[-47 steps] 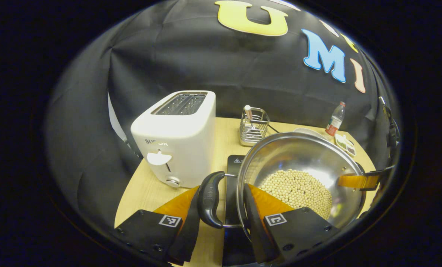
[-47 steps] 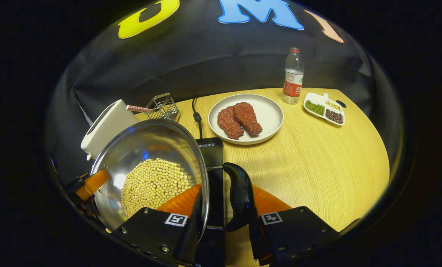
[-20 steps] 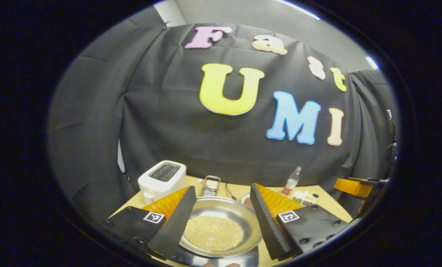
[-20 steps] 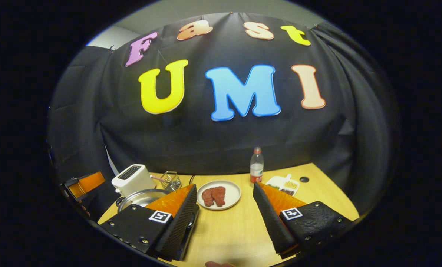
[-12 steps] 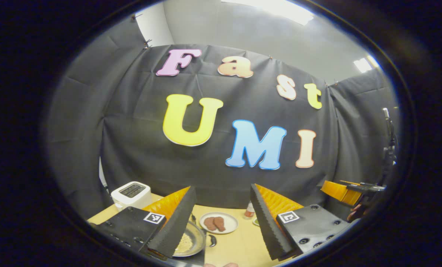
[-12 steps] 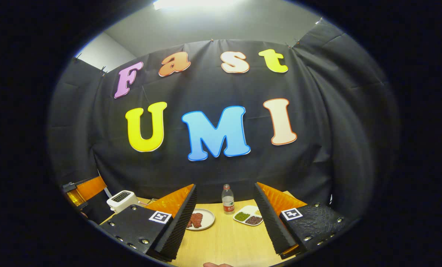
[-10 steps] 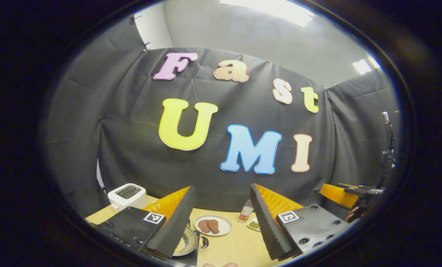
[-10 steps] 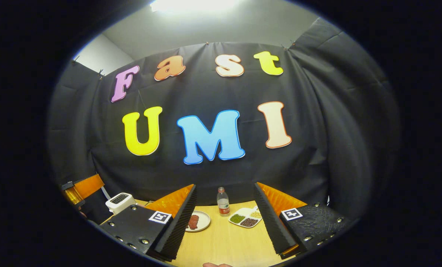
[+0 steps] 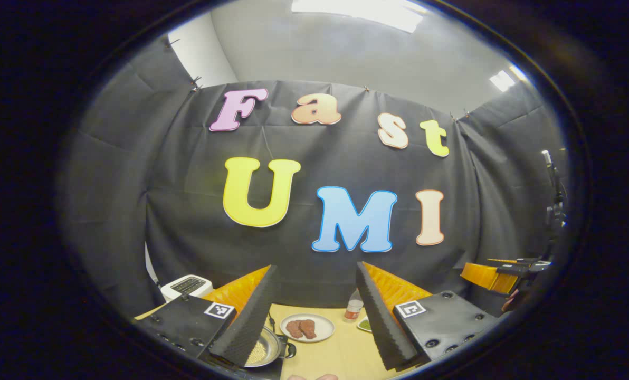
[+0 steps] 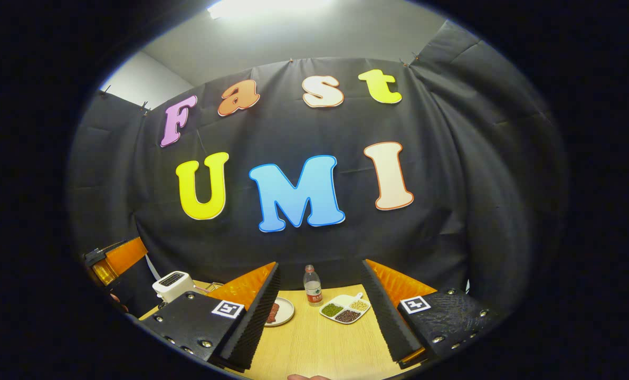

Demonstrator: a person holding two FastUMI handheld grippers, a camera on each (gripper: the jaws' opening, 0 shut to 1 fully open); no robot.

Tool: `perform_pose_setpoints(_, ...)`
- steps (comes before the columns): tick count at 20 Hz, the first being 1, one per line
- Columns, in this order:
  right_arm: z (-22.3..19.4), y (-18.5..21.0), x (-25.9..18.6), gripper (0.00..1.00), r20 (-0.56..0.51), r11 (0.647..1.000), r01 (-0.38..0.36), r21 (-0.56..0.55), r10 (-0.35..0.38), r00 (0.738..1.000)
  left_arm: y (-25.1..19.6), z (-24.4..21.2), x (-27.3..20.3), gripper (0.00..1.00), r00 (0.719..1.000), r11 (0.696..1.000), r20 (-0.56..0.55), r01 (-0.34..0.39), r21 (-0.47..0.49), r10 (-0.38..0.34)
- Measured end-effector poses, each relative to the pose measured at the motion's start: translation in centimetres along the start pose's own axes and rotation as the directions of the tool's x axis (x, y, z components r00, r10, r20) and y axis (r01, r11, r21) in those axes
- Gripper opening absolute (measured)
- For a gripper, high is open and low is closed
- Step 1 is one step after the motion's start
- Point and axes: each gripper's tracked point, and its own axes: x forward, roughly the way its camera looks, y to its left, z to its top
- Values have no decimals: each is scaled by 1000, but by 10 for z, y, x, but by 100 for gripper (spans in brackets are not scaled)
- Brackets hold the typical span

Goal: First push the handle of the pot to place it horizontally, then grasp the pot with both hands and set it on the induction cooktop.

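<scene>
- Left gripper [image 9: 314, 311]: jaws apart, empty, raised above the worktop [image 9: 346, 353].
- Right gripper [image 10: 320, 311]: likewise apart, empty.
- Pot [image 9: 261, 348]: left of the meat plate [image 9: 307, 327], apparently on the cooktop; base hidden.

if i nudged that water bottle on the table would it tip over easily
Probably yes. The bottle stands upright, tall and narrow on a small base, so a push near its cap would likely topple it. It looks like thin clear plastic, likely light; how full it is can't be told.

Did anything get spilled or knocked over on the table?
Nothing stands out. The pot sits upright with its beans inside, the plate holds the meat, and the bottle and toaster stand straight. Both claws are open, away from the pot.
</scene>
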Motion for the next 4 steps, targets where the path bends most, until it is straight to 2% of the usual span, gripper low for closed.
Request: perform_pose_setpoints(4, 3, 7, -1, 92, -3, 999, 42, -14, -42, 999, 8, -4, 3, 95, 999, 999, -5, 46, -24, -46)
